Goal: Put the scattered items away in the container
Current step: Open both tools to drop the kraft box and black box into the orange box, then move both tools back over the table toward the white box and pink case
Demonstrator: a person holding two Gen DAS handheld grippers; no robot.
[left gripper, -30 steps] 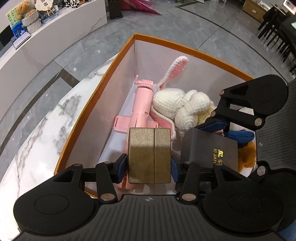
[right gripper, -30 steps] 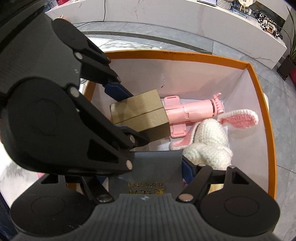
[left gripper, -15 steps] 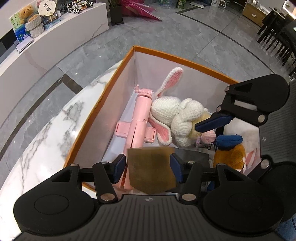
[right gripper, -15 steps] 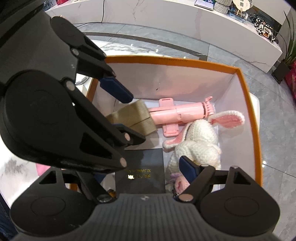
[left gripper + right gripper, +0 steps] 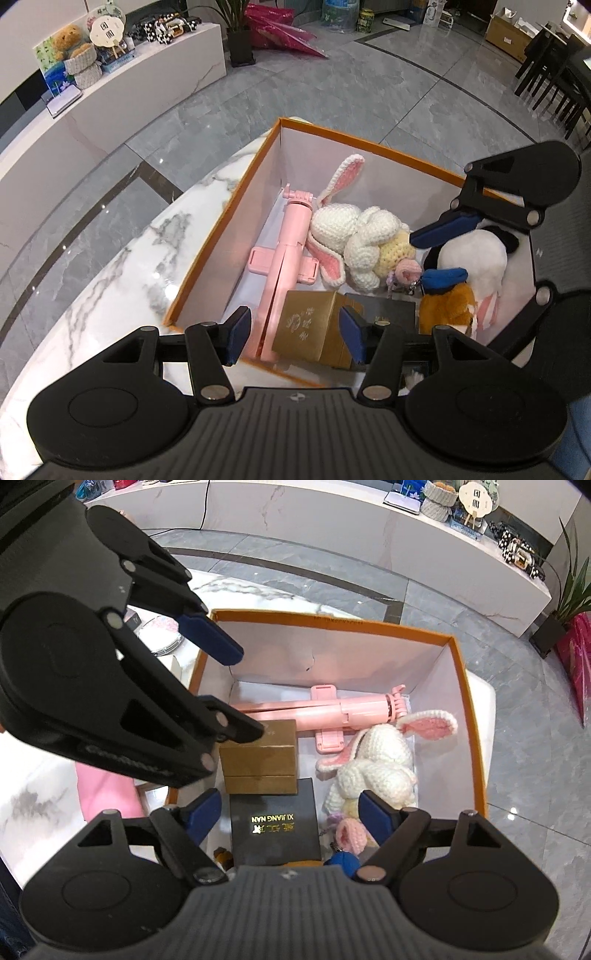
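Two wide-open hand-held grippers, left (image 5: 293,334) and right (image 5: 291,812), empty above the crowded orange-rimmed cardboard box (image 5: 474,716), gold rectangular box (image 5: 258,762) beside its near wall.

Two matching black hand-held claws with blue fingertip pads

The left claw (image 5: 294,334) has a matte black plastic body with a ribbed, grooved centre plate bearing a small round emblem, flanked by two large round housings with recessed discs. Angular black linkage arms with triangular cut-outs run forward, pinned by silver rivets, and end in dark blue pads (image 5: 239,334). The right claw (image 5: 291,814) has the same build: ribbed grey-black plate, round housings, silver pivot pins and blue pads (image 5: 373,810) on black fingers.
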